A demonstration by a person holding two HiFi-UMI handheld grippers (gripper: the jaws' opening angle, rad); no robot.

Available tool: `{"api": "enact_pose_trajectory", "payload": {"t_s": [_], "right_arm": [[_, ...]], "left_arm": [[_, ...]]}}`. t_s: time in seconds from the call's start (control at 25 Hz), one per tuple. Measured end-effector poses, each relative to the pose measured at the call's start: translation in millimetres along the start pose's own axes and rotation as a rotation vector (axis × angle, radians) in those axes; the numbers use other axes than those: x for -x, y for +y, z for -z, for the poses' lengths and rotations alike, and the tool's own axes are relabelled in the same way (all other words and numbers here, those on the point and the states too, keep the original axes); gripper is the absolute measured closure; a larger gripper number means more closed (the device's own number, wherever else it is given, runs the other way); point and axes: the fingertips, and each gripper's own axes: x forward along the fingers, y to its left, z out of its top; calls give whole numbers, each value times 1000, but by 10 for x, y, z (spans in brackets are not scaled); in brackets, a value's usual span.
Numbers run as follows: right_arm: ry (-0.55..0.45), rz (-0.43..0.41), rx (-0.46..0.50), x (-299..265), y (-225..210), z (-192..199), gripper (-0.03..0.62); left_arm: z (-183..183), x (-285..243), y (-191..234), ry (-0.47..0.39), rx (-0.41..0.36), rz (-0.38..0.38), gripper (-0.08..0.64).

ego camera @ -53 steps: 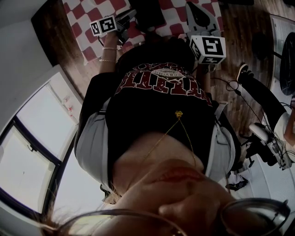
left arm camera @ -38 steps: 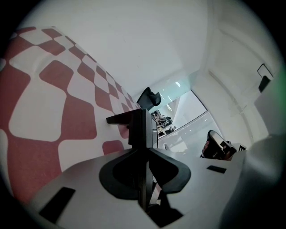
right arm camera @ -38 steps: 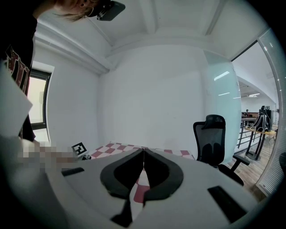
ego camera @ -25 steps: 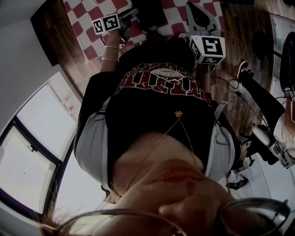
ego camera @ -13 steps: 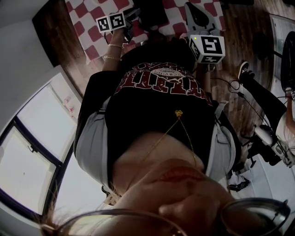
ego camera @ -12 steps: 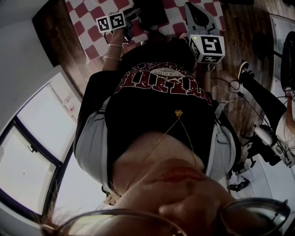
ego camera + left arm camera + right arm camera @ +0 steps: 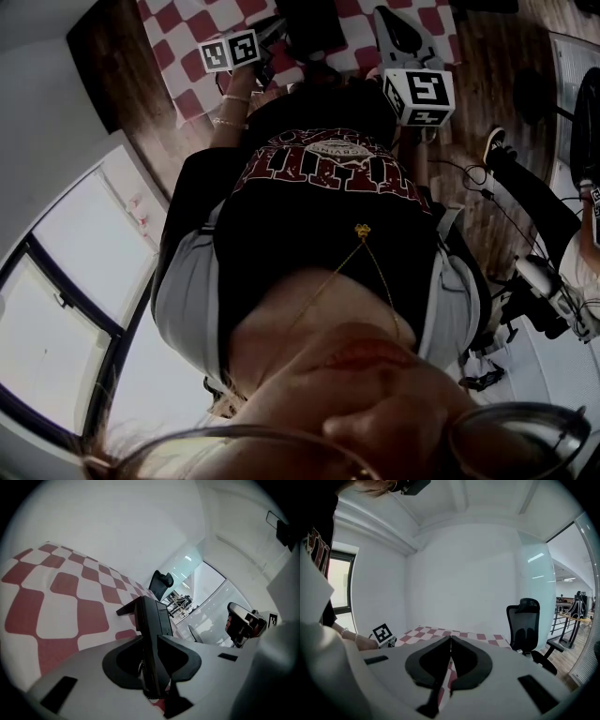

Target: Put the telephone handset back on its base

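Note:
My left gripper (image 7: 151, 644) is shut on a flat black telephone handset (image 7: 151, 613), which sticks out past the jaws over the red-and-white checked tablecloth (image 7: 70, 602). In the head view the left gripper (image 7: 261, 39) is at the top, its jaws against a black object (image 7: 309, 21) cut off by the frame edge; whether that includes the base I cannot tell. My right gripper (image 7: 450, 641) is shut with nothing between its jaws, and in the head view the right gripper (image 7: 396, 28) hangs over the cloth's right part.
The person's torso in a black printed shirt (image 7: 328, 187) fills the head view. A black office chair (image 7: 528, 620) stands past the table's far right. Another person's leg and shoe (image 7: 494, 145) are on the wooden floor at the right. A window (image 7: 75, 281) is at the left.
In the head view the left gripper's marker cube has drifted to the right, closer to the black object. The right gripper has hardly moved.

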Motion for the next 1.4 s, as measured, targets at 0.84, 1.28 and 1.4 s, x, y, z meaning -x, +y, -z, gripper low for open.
{"api": "enact_pose_trajectory", "payload": {"t_s": [0.84,1.28,1.4], "right_arm": [[46,-29,-20,-162,164,156,574],[45,-30,-38,-171,207,163,574],[41,-29,-41,-174,213,153,574]], "left_arm": [[63,10,-254,22,-161,25,549],[-108,27,-627,36,-356,24,550],[-186,50,-743,21,-394,31,550]]}}
